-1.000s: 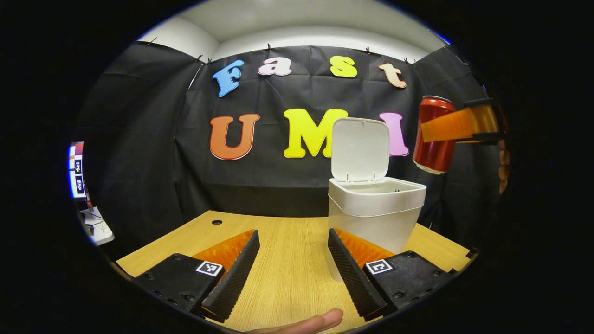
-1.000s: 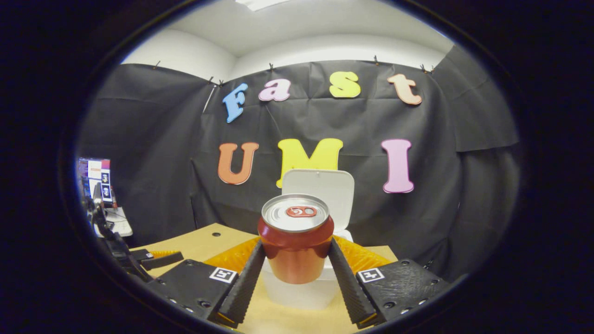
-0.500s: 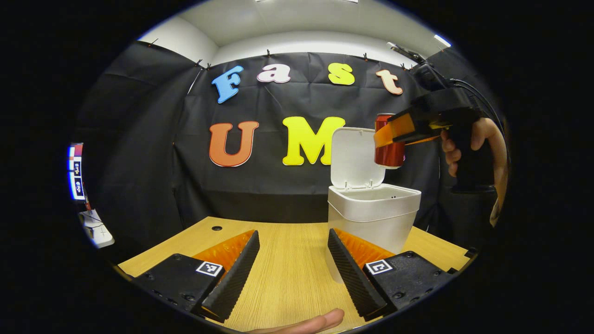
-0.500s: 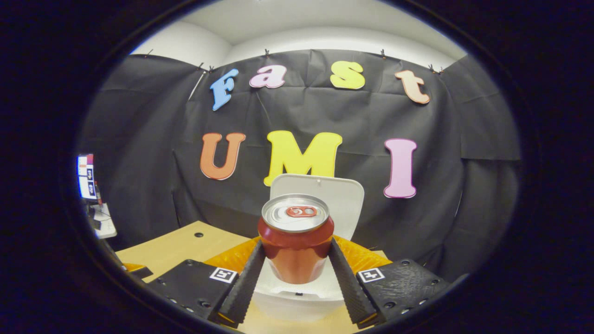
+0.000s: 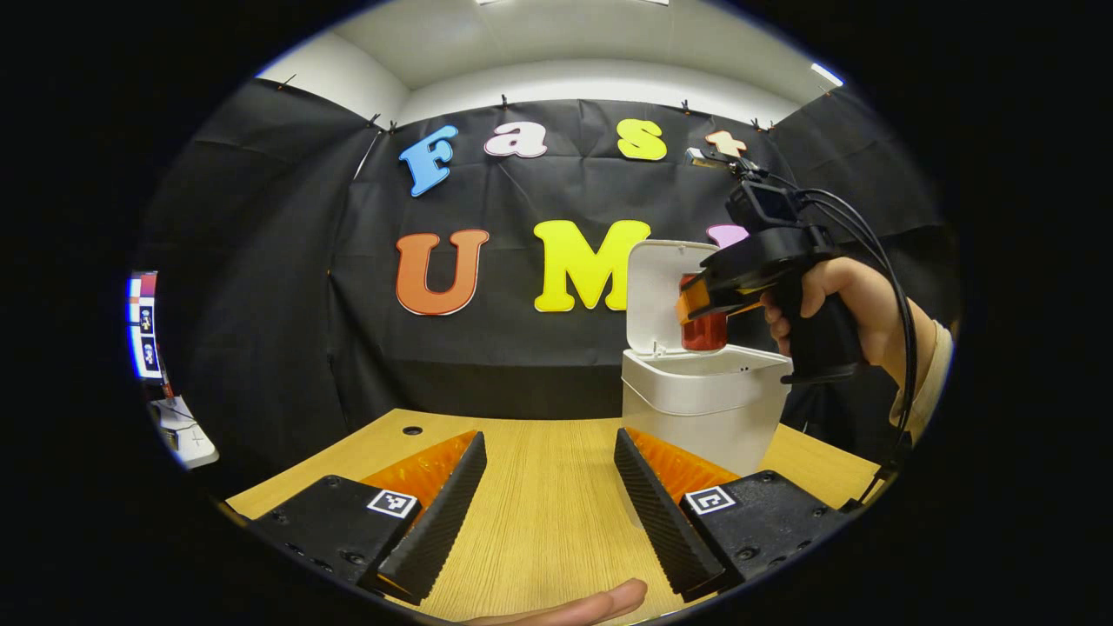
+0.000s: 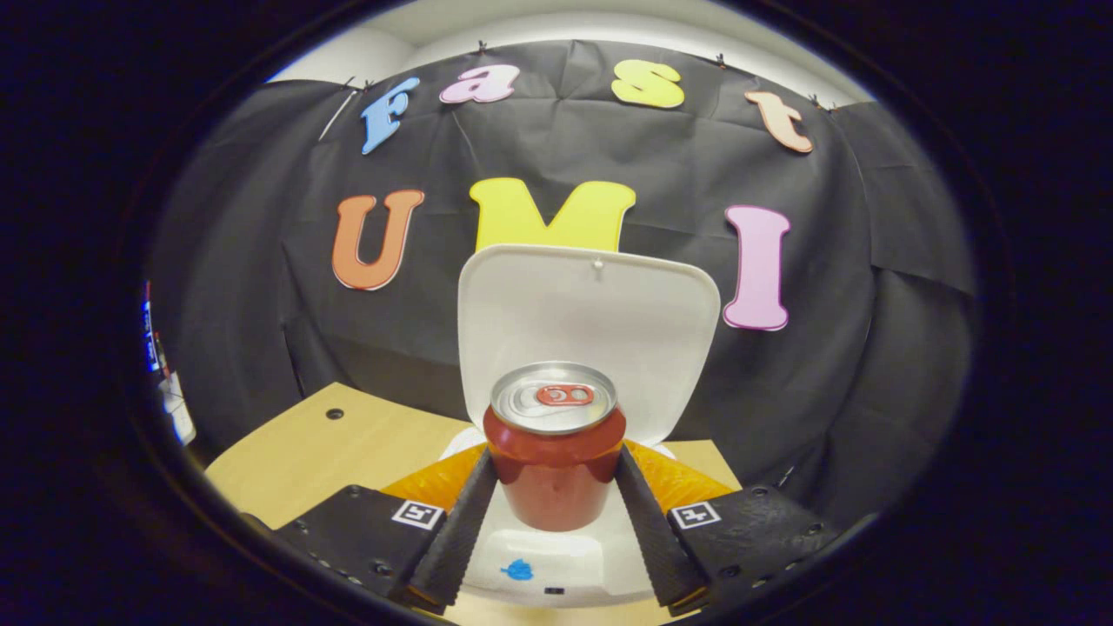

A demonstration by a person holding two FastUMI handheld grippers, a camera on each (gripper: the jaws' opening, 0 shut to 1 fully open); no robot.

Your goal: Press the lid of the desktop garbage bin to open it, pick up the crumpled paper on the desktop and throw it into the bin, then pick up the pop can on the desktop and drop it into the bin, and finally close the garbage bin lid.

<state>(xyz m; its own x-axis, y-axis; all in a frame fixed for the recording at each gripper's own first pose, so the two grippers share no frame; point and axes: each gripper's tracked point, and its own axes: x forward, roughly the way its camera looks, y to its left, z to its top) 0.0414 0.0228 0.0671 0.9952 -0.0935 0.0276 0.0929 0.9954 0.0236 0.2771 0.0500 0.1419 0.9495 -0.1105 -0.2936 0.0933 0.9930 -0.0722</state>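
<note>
Right gripper (image 6: 555,487): we see its two fingers clenched on the sides of the red pop can (image 6: 555,452), holding it upright with its silver top and pull tab facing us.
Pop can position: in the left gripper view we see the can (image 5: 703,329) held by the right gripper (image 5: 701,306) directly above the open mouth of the white garbage bin (image 5: 704,409), in front of the raised lid (image 5: 656,291).
Bin interior: in the right gripper view we see the bin (image 6: 548,556) just below the can, with a small blue scrap (image 6: 519,569) inside.
Holding hand (image 5: 839,304): it grips the right gripper's handle, to the right of the bin.
Left gripper (image 5: 548,496): we see its jaws spread wide with nothing between them, low over the wooden desktop (image 5: 539,487), near the bin's base.
</note>
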